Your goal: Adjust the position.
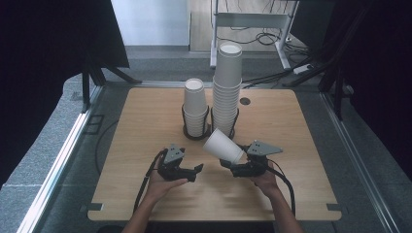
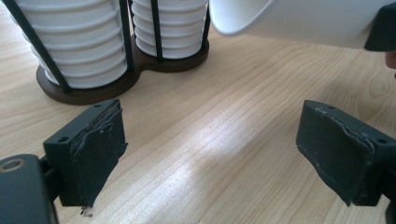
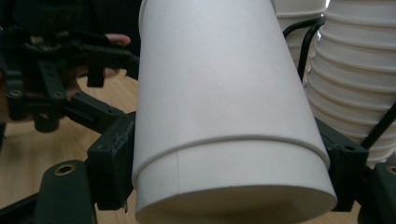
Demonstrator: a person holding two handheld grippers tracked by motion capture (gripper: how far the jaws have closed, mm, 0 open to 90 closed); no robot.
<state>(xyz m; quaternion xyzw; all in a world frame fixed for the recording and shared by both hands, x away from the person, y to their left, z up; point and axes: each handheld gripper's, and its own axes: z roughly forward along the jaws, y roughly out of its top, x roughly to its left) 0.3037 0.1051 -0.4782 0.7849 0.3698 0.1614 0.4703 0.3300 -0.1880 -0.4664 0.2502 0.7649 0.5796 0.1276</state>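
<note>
Wooden table [image 1: 145, 160] stands on a grey floor, with a black holder [image 1: 187, 132] at its far middle. Two stacks of white cups sit in the holder: a short stack [image 1: 195, 108] and a tall stack [image 1: 226, 87] beside it. The right gripper [image 1: 232, 164] clamps the base of one cup [image 1: 222, 145], which lies tilted above the table just in front of the holder, its mouth toward the stacks. The left gripper [image 1: 195, 171] is wide open with nothing between its jaws, near the cup but apart from it. I judge the cup is already picked up; placing it on a stack is not yet done.
</note>
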